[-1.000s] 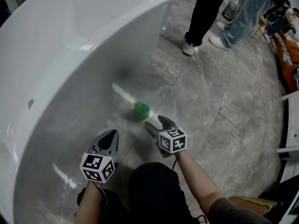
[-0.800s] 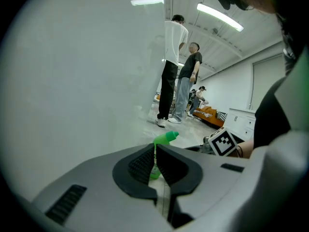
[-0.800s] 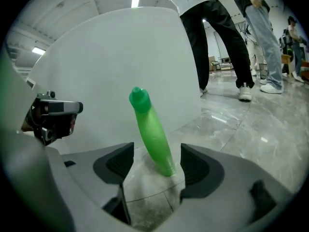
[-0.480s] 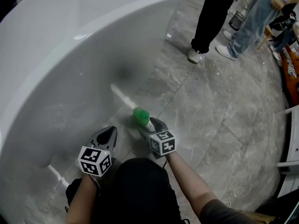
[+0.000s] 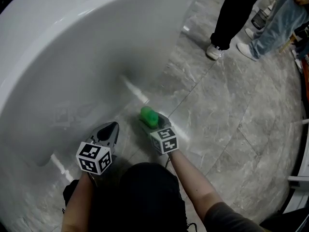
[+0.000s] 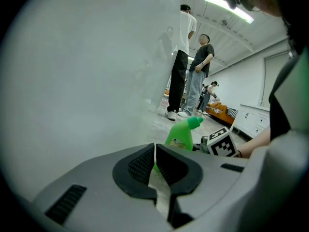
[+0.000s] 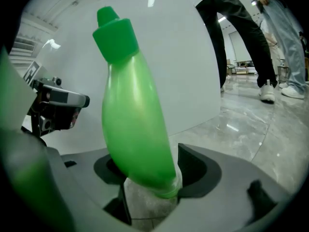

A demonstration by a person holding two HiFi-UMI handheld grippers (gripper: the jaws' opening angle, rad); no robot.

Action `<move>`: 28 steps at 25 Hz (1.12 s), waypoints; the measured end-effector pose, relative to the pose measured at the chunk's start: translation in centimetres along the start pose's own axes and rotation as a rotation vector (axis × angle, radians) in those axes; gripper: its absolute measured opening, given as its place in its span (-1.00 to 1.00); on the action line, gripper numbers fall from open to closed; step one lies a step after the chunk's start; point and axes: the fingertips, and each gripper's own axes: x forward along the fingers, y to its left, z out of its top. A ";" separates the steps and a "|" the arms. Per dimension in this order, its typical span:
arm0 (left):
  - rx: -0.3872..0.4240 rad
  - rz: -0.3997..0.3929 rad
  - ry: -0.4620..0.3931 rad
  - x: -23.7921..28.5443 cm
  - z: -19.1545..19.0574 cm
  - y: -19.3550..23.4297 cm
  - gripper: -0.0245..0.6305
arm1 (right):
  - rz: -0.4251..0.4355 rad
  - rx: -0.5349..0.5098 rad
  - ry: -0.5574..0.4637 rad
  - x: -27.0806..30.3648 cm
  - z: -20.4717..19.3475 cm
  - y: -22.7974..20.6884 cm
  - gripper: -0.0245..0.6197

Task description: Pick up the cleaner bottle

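The green cleaner bottle (image 5: 148, 116) with its green cap is near the foot of the white bathtub (image 5: 58, 57). My right gripper (image 5: 153, 123) is shut on its lower body; in the right gripper view the bottle (image 7: 135, 124) leans left between the two jaws of the right gripper (image 7: 149, 178), with its bottom over the floor. My left gripper (image 5: 107, 129) hangs to the left of the bottle, close to the tub wall, shut and empty. In the left gripper view, past the left gripper (image 6: 154, 156), are the bottle (image 6: 181, 134) and the right gripper's marker cube (image 6: 223, 146).
The tub's curved outer wall fills the left and top. Grey marble floor tiles (image 5: 231, 110) spread to the right. Two people (image 5: 231, 18) stand on the floor at the upper right. White cabinet edges (image 5: 301, 178) show at the far right.
My right gripper moved forward onto the bottle and closed around it. The left gripper stayed low at the left. The head camera swung, so the tub fills more of the view.
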 end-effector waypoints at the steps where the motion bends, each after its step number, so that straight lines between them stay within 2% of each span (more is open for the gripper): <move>1: -0.001 0.004 -0.002 0.1 0.1 0.2 -0.86 | 0.000 -0.017 0.001 0.3 0.1 -0.1 -0.04; 3: -0.010 0.011 -0.004 0.3 0.1 0.5 -0.86 | 0.004 -0.038 -0.001 0.9 0.3 -0.2 -0.05; 6: -0.013 0.013 0.006 0.0 -0.1 0.7 -0.86 | 0.012 -0.012 0.011 1.4 -0.1 -0.1 -0.05; 14: -0.010 0.000 0.006 -0.2 -0.3 0.3 -0.86 | -0.037 0.011 0.024 1.2 0.1 -1.5 -0.26; 19: -0.010 -0.010 -0.001 0.0 -0.5 0.3 -0.86 | 0.006 0.227 0.026 1.3 0.5 -3.2 -0.28; 24: -0.019 -0.018 0.006 0.3 -0.8 0.0 -0.86 | 0.054 0.612 -0.014 1.2 0.3 -4.6 -0.29; 28: -0.014 -0.040 0.000 0.4 -0.5 -0.4 -0.86 | 0.099 0.751 -0.105 0.5 0.7 -4.3 -0.29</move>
